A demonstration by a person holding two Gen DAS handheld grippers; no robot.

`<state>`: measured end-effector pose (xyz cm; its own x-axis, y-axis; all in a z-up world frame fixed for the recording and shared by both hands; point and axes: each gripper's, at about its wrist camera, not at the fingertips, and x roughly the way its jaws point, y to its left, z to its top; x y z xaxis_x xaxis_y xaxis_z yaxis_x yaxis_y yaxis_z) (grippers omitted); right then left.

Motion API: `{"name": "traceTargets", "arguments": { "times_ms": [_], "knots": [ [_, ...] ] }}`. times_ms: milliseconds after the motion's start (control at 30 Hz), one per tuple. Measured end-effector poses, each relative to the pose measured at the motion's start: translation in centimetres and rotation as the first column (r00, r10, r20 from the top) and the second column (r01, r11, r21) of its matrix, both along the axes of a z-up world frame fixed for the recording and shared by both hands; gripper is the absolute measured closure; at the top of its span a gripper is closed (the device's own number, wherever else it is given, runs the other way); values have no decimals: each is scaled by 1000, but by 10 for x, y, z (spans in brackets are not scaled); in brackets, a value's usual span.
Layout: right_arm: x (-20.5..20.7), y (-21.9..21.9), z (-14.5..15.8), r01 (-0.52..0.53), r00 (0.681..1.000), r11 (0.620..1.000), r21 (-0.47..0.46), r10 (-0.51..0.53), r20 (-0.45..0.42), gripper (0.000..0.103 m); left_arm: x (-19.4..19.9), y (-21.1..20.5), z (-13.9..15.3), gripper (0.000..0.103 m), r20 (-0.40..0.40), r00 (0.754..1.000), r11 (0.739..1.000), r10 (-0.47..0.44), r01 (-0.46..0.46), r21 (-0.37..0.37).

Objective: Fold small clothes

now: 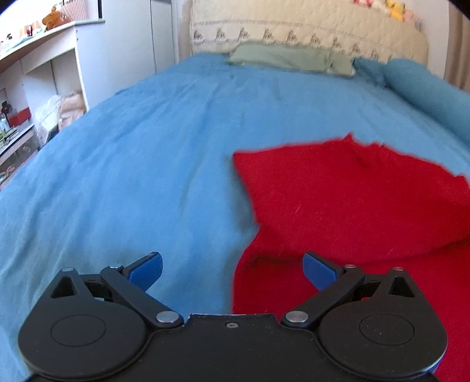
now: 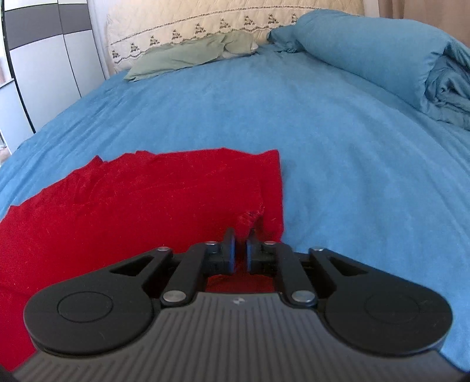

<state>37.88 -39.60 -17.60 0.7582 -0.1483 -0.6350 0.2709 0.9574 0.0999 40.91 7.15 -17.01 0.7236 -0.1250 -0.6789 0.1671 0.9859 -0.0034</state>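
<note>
A red knitted garment lies partly folded on the blue bed sheet, with a doubled layer on top. My left gripper is open wide over the garment's left edge, one blue pad above the sheet and the other above red cloth, nothing between them. In the right wrist view the same garment fills the lower left. My right gripper stands near its right edge, jaws a narrow gap apart. A puckered bit of red cloth sits just ahead of the tips, not pinched.
A green pillow lies at the quilted headboard. A rolled blue duvet takes up the bed's far right. White shelves with clutter stand left of the bed, and a wardrobe beyond. Bare blue sheet spreads right of the garment.
</note>
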Motion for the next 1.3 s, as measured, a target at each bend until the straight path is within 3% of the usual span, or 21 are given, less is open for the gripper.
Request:
{"name": "traceTargets", "arguments": {
  "times_ms": [33,100,133,267,433,567,833,1033,1167,1300],
  "knots": [
    [-4,1,6,-5,1000,1000,-8,5,16,30,1,-3,5,0,19,1000,1000,-13,13,-8],
    [-16,8,22,-34,992,999,-37,38,120,6,5,-16,15,0,54,997,999,-48,49,-17],
    [-21,13,28,-58,985,997,-52,66,161,4,9,-22,17,0,56,996,997,-70,72,-27],
    [-9,35,27,-193,973,980,-40,196,125,4,19,-44,9,0,50,988,982,-147,152,-115],
    [3,39,-5,-219,975,975,27,218,47,4,18,-43,-17,0,28,987,971,-157,159,-178],
    [0,38,-22,-221,975,975,-22,221,26,4,17,-34,-26,0,27,984,964,-174,176,-200],
    [-9,23,-25,-200,979,979,-47,201,28,5,-9,-44,-20,0,30,984,982,-174,176,-71],
    [-38,32,2,-272,959,962,-15,272,78,4,-32,-43,-21,0,-11,986,982,-169,167,-91],
    [-34,34,-13,-247,968,967,-66,250,31,4,-28,-44,-34,0,-18,991,988,-135,133,-76],
    [-32,21,-28,-216,976,976,-4,216,41,2,-30,-51,-34,0,-23,990,990,-139,139,-32]
  ]
}}
